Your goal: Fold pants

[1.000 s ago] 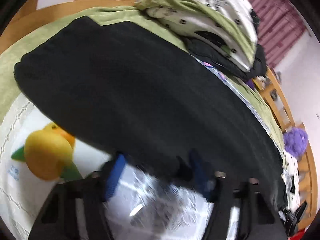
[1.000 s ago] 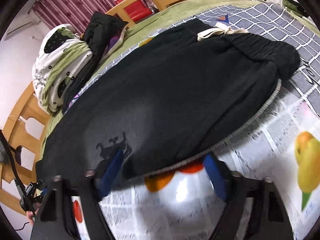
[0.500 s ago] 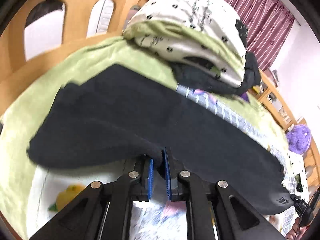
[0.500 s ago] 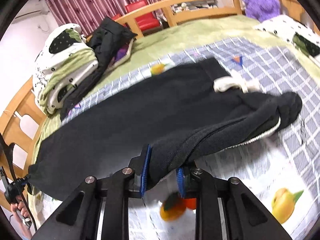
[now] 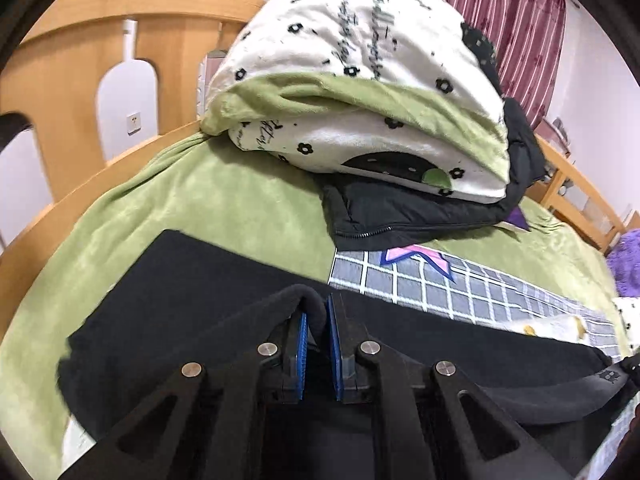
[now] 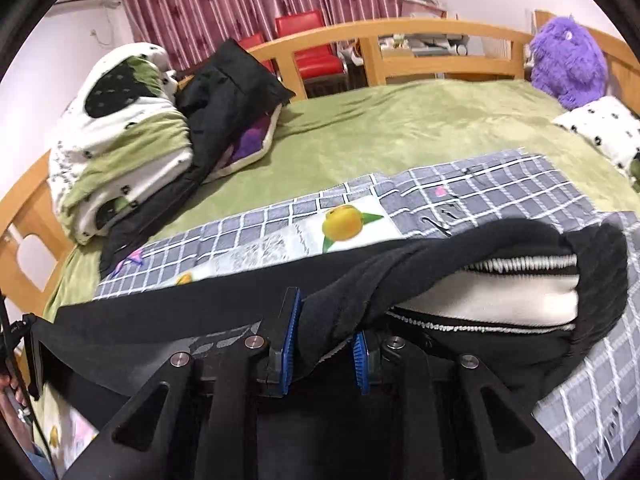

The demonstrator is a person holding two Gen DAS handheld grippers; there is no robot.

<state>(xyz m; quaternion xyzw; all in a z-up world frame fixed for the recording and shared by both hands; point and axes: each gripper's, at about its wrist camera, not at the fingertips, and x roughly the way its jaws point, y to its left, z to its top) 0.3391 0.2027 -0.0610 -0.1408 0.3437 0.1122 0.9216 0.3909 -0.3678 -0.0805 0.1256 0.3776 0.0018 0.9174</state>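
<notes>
Pants: black pants (image 5: 200, 312) on bed (image 5: 224, 208), near edge lifted.
L gripper (image 5: 317, 322): fingers clamped on leg fabric.
R gripper (image 6: 325, 330): fingers clamped on bunched waistband.
Risk: thin L pinch may slip w/ uneven pull, fold skews.

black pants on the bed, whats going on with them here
A person is folding the black pants on a bed, with a handheld gripper in each hand. The left gripper is shut on a pinch of the dark fabric, and the right gripper is shut on a thicker bunch near the waistband, whose white lining shows. That gripped edge is lifted off the checked blanket, while the rest of the pants lies flat.
</notes>
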